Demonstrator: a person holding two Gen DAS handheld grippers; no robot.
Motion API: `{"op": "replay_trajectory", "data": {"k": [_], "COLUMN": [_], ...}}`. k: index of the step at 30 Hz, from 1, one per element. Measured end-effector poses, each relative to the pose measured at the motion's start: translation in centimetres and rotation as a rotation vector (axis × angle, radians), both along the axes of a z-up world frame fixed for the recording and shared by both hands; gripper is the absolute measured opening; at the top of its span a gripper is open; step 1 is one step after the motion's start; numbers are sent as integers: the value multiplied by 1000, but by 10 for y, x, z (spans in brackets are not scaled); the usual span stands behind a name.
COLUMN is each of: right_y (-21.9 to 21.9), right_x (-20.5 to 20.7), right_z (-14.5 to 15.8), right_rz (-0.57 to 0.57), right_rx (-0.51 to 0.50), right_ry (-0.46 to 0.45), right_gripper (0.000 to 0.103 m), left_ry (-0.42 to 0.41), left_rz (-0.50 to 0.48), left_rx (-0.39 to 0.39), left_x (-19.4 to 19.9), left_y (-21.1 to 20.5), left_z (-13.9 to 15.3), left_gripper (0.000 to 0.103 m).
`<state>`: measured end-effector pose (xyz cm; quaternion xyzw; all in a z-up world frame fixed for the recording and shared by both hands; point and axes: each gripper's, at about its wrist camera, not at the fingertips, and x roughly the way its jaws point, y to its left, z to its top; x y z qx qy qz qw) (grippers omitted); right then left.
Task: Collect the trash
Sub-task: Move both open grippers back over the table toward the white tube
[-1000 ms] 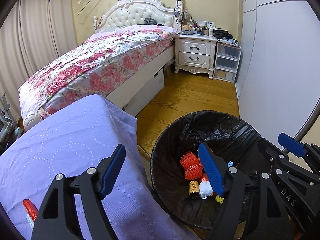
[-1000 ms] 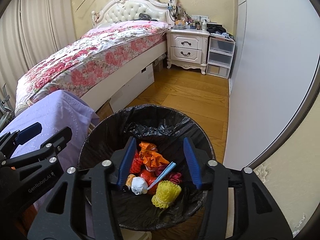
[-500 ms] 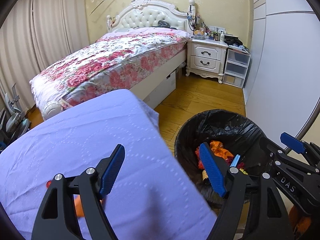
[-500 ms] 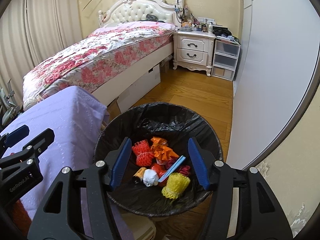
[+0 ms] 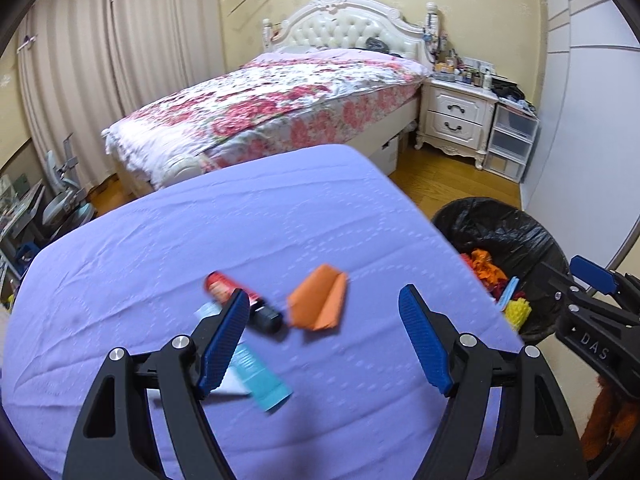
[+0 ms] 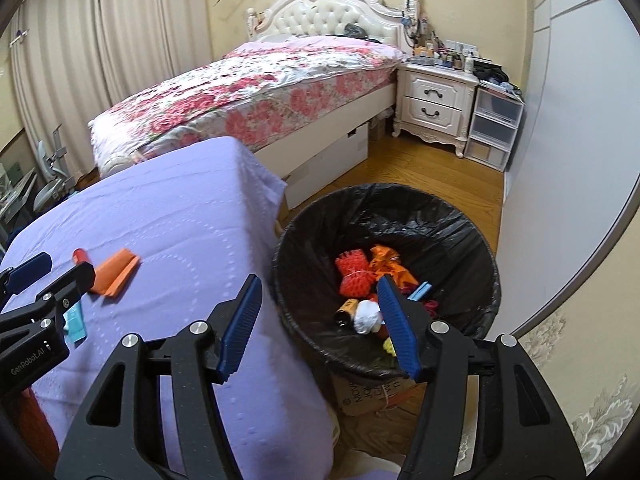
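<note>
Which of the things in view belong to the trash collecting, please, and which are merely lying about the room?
Belong to the job:
orange folded paper
red and black bottle
teal tube
bin with black liner, already holding trash
left gripper and right gripper, both open and empty

Just lying about:
flowered bed
white nightstand
plastic drawers
curtains

A bottle (image 5: 240,300), folded paper (image 5: 319,303) and tube (image 5: 256,376) lie on the tabletop (image 5: 160,240). The trash bin (image 6: 384,200) stands right of it, the bed (image 5: 280,108) behind.
</note>
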<state>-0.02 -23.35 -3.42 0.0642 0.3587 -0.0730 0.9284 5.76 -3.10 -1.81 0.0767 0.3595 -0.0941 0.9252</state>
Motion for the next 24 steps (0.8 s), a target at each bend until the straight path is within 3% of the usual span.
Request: {"op": "replay_trajectory", "data": {"k": [16,24], "right_y": [60,68], "right_x": [-7,-5], "right_z": [3,-1], "right_rz": [132,147], "right_rx": [-15,-20], "right_ry": [-6,7], "right_gripper": [59,59], "left_ry": [40,145], "left_rz": [213,256], "left_rx": [29,44], "left_x": [-3,13], "left_y": [87,112], "left_z": [-18,-43], "left_gripper": [75,75]}}
